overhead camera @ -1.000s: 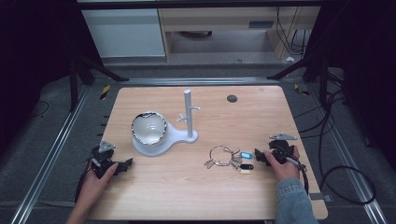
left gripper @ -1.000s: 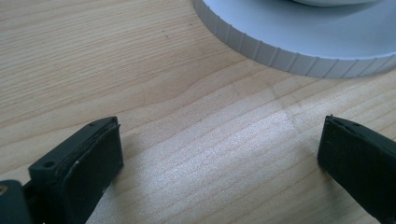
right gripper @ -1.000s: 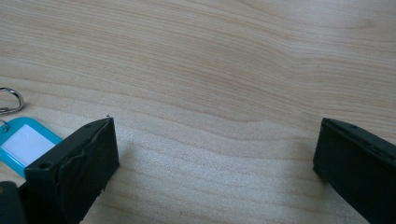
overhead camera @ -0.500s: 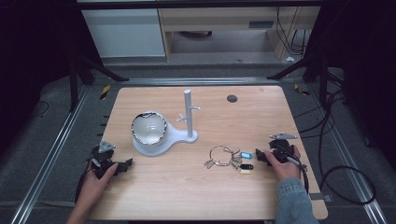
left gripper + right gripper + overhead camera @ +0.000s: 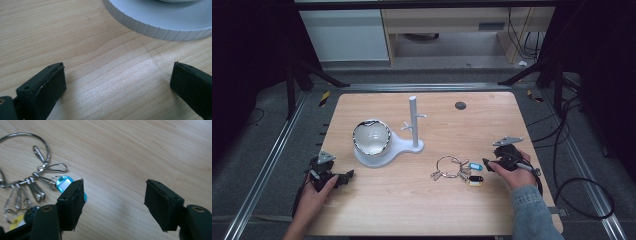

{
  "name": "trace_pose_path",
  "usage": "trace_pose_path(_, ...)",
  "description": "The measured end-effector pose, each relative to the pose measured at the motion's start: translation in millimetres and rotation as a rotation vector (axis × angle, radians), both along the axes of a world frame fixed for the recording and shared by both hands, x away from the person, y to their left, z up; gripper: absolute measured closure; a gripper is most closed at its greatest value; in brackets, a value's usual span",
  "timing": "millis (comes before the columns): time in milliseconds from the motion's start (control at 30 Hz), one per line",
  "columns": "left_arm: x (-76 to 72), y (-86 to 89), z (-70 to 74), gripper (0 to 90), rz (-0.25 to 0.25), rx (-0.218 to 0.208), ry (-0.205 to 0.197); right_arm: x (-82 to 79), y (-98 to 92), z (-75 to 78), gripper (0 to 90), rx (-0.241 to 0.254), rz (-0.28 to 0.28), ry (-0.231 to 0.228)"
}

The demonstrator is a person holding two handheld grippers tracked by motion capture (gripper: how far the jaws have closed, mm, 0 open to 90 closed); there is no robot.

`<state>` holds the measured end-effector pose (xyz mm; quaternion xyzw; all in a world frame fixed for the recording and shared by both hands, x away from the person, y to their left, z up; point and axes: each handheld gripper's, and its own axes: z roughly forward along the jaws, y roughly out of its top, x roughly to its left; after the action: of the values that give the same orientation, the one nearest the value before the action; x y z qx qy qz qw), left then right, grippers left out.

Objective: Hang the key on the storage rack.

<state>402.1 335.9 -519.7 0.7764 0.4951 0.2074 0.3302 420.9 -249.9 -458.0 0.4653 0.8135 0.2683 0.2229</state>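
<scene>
Where the wooden table (image 5: 412, 210) shows its right half, lying flat: a key ring (image 5: 451, 164) with clips and small blue and yellow tags, a little right of the white stand's post. Just beside it on the right, held in the right hand: right tongs (image 5: 113, 202), apart with bare wood between the pads, having just been closing, nothing gripped; one pad overlapping the blue tag (image 5: 63, 182) in the right gripper view. Left of centre: white stand (image 5: 384, 150) carrying a shiny bowl (image 5: 371, 136). Near the left edge, well apart from the keys: left tongs (image 5: 117, 82), wide apart over bare wood, close to the stand's ribbed base.
</scene>
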Motion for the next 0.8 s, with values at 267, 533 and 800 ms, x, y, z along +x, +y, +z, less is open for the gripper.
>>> trace_pose_path(267,0.0,0.0,0.0,0.0,0.0,0.0,0.0,10.2,14.3,19.8,42.1,-0.05,0.118,0.048)
trace_pose_path(533,-0.1,0.0,0.0,0.0,0.0,0.0,0.0,18.5,36.1,22.2,53.9,-0.07,0.232,0.109)
trace_pose_path(800,-0.3,-0.2,-0.1,0.0,0.002,-0.002,-0.001,25.9,47.8,20.4,65.0,-0.086,0.3,0.165)
